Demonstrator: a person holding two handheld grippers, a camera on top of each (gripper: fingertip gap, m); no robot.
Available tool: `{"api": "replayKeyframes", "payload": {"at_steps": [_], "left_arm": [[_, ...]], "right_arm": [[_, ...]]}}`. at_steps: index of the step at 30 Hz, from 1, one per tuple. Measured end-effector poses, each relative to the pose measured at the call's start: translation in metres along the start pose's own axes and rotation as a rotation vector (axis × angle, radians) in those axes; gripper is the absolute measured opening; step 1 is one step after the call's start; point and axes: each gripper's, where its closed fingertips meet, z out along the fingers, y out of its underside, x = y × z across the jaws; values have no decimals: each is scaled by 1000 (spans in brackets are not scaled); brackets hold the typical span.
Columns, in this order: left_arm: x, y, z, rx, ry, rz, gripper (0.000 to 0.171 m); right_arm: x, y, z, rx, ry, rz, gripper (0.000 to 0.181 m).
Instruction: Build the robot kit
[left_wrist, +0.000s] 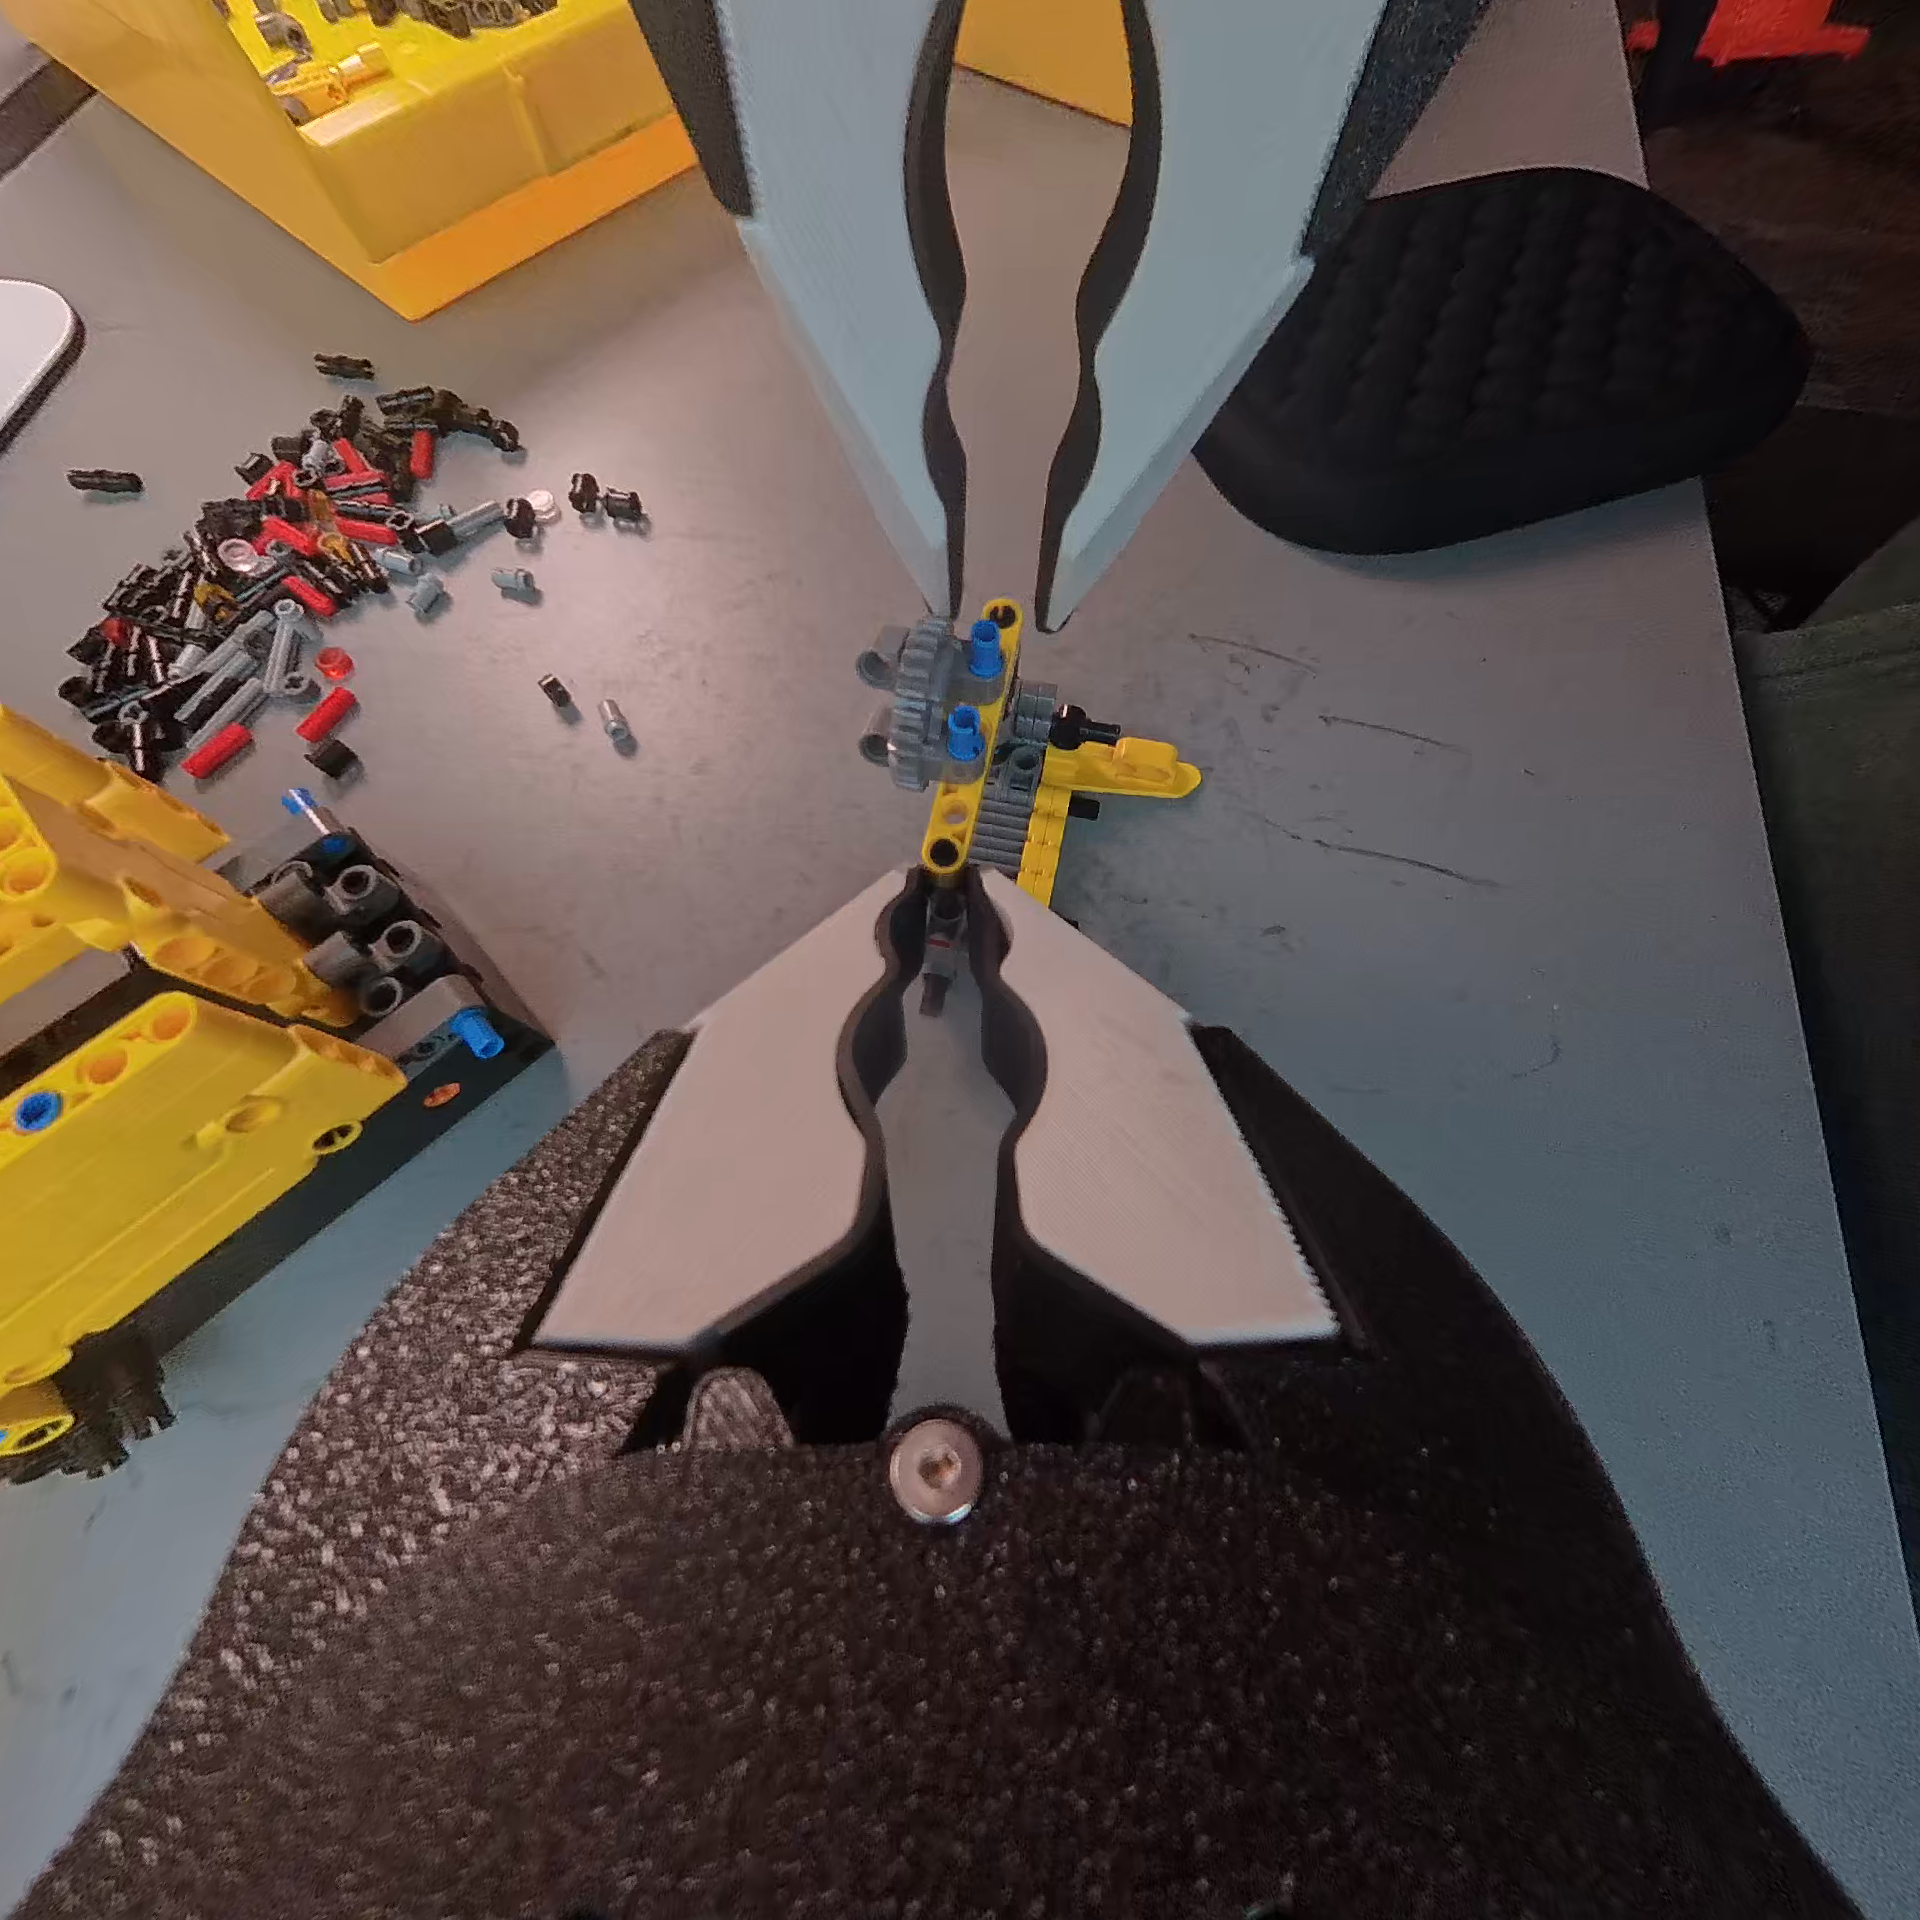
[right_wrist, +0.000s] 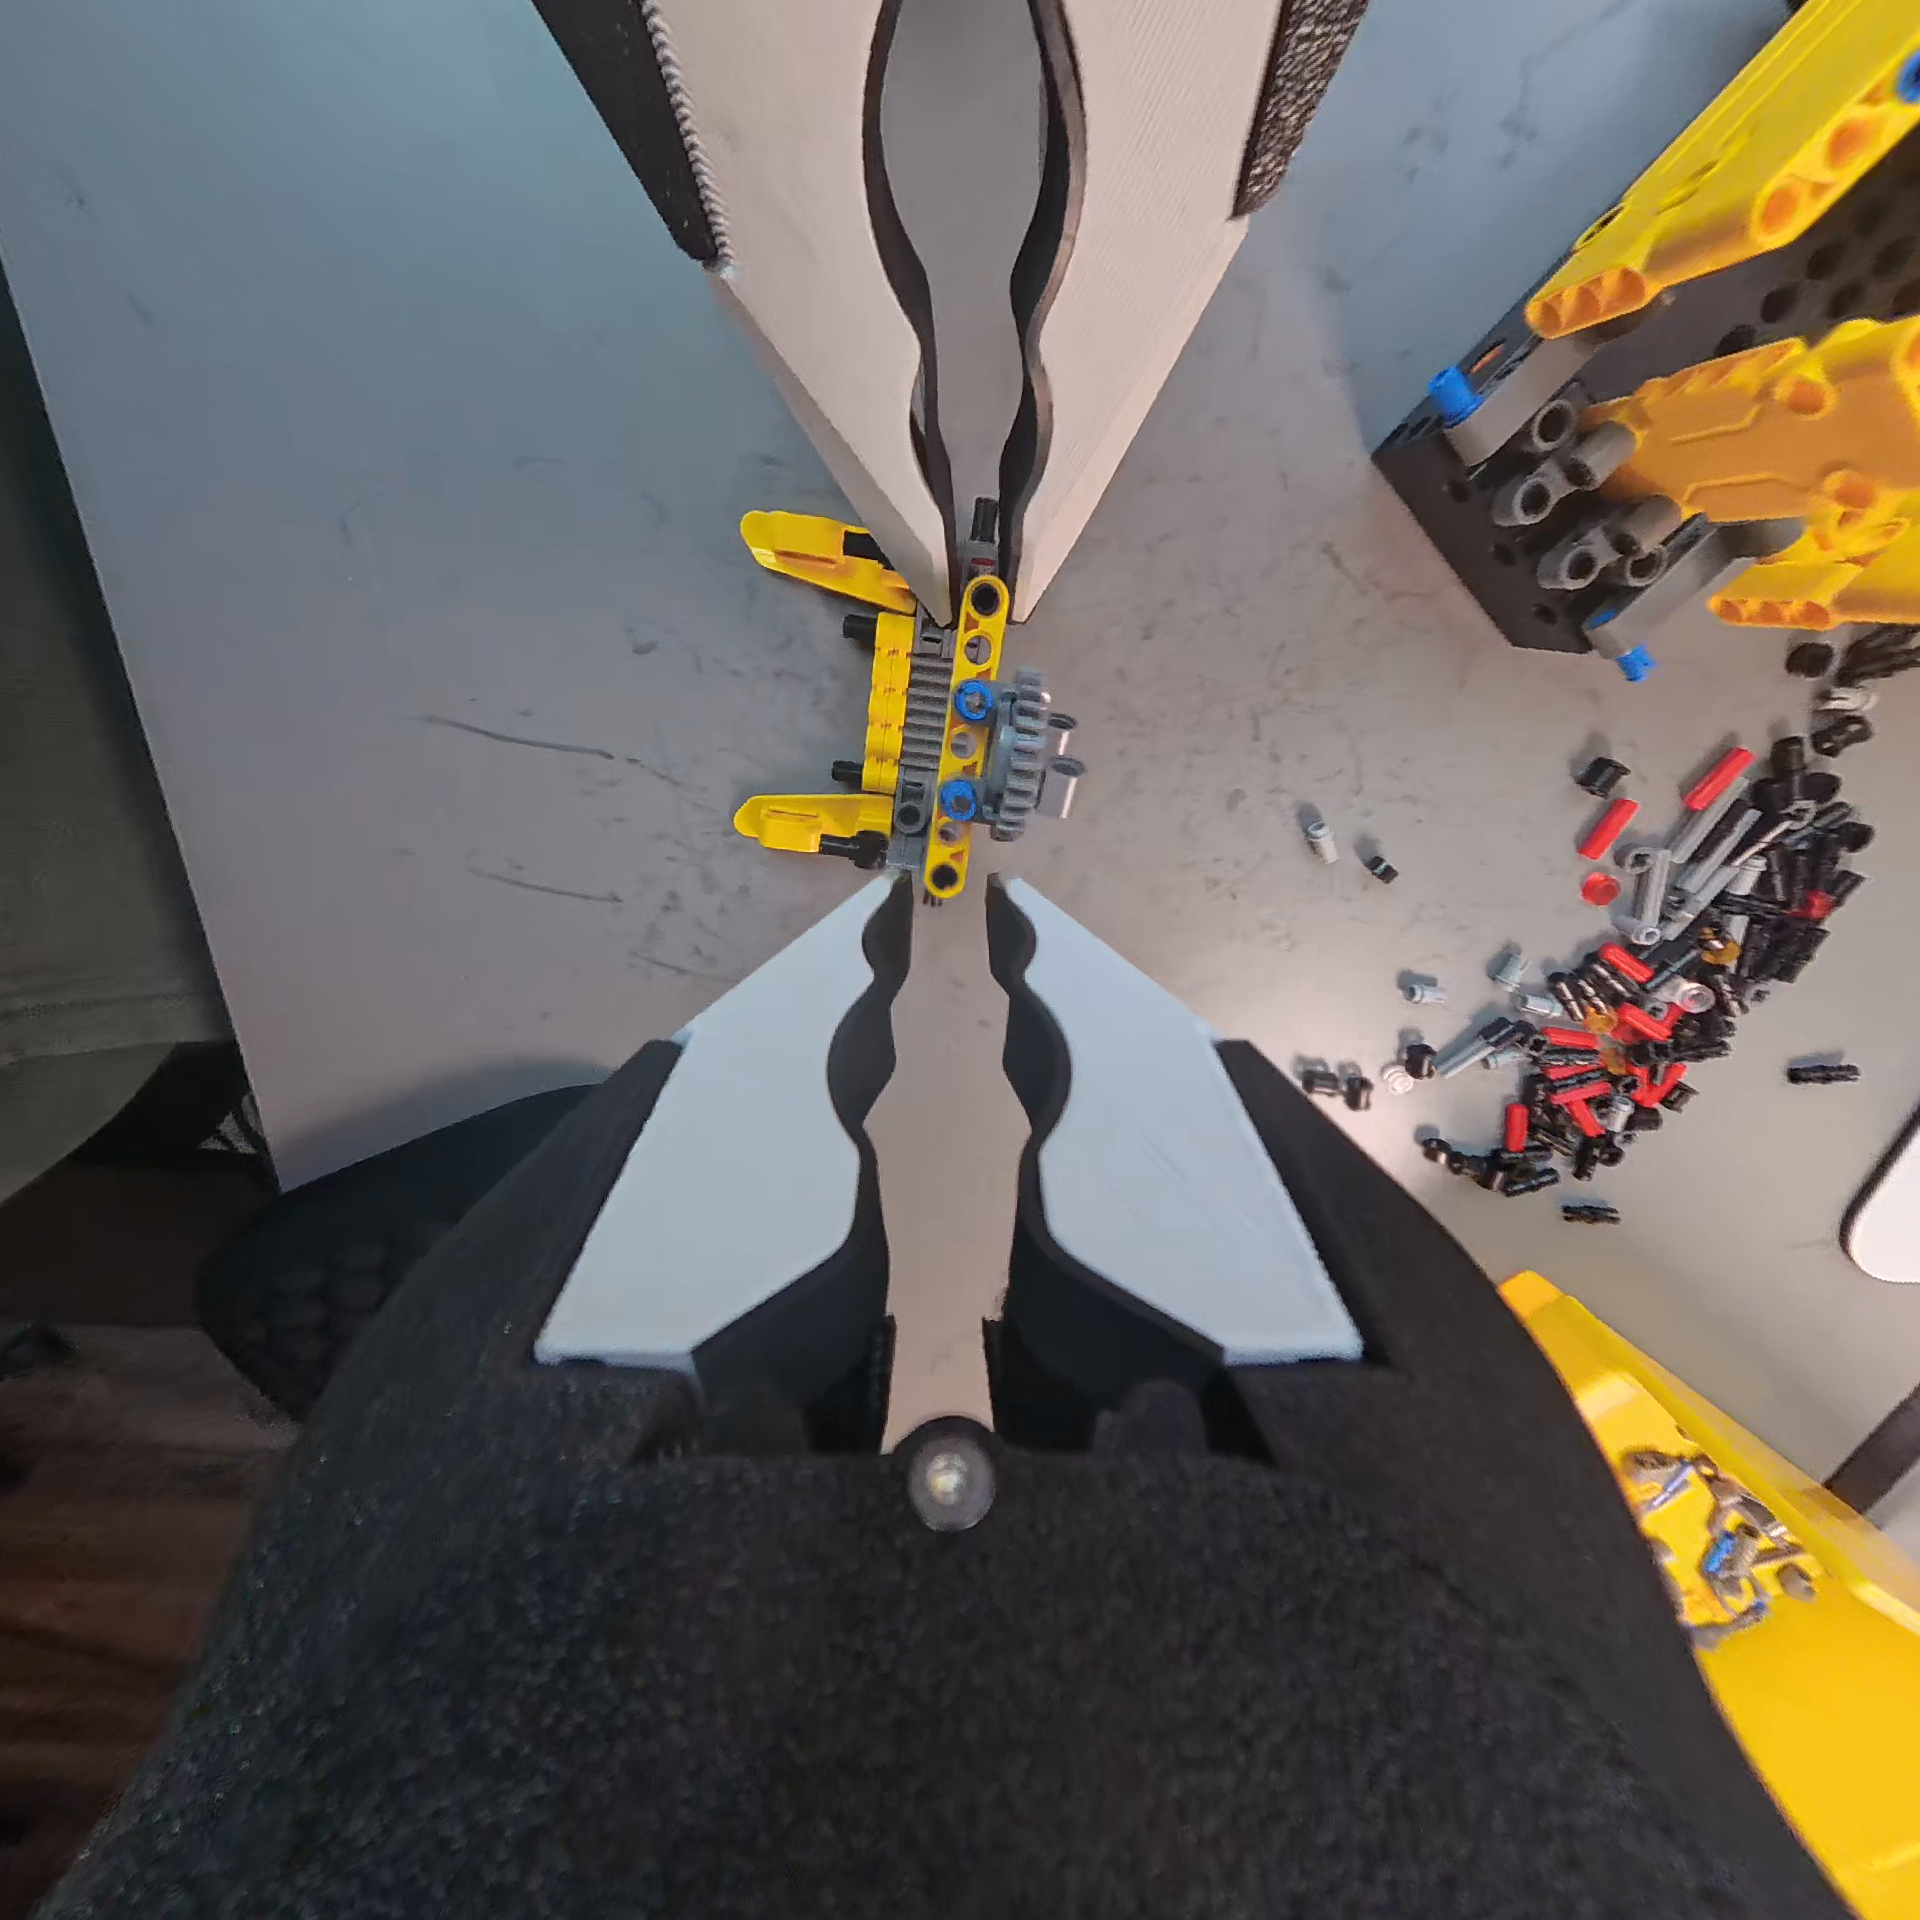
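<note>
A small brick assembly (left_wrist: 977, 748) lies between the two grippers over the grey table (left_wrist: 1403, 987). It has a yellow holed beam, a grey toothed rack, grey gears, two blue pins and yellow side panels. My left gripper (left_wrist: 945, 883) is shut on the near end of the yellow beam, with a thin grey and black pin piece between its fingers. In the right wrist view the assembly (right_wrist: 956, 727) sits just ahead of my right gripper (right_wrist: 945, 883). Its jaws stand slightly apart on either side of the beam's other end, with a small gap on each side.
A pile of loose red, black and grey small parts (left_wrist: 260, 582) lies to the left. A large yellow and black build (left_wrist: 156, 1039) stands at the near left. A yellow parts bin (left_wrist: 416, 135) is at the back left. A black chair seat (left_wrist: 1507, 364) sits past the table's right edge. Some 5 centimeters of space lies between my two pairs of fingers.
</note>
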Motion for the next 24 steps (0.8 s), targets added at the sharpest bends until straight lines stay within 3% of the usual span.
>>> {"api": "replayKeyframes", "payload": {"at_steps": [2,14,24], "left_arm": [[0,0,0,-2,-4,3,7],[0,1,-1,-16,-17,4,6],[1,0,-1,17,-2,-41,6]], "right_arm": [[-1,2,5,-28,-1,-5,6],[-1,-2,4,-92,-25,14,6],[0,-2,6,-44,-3,-10,4]]}}
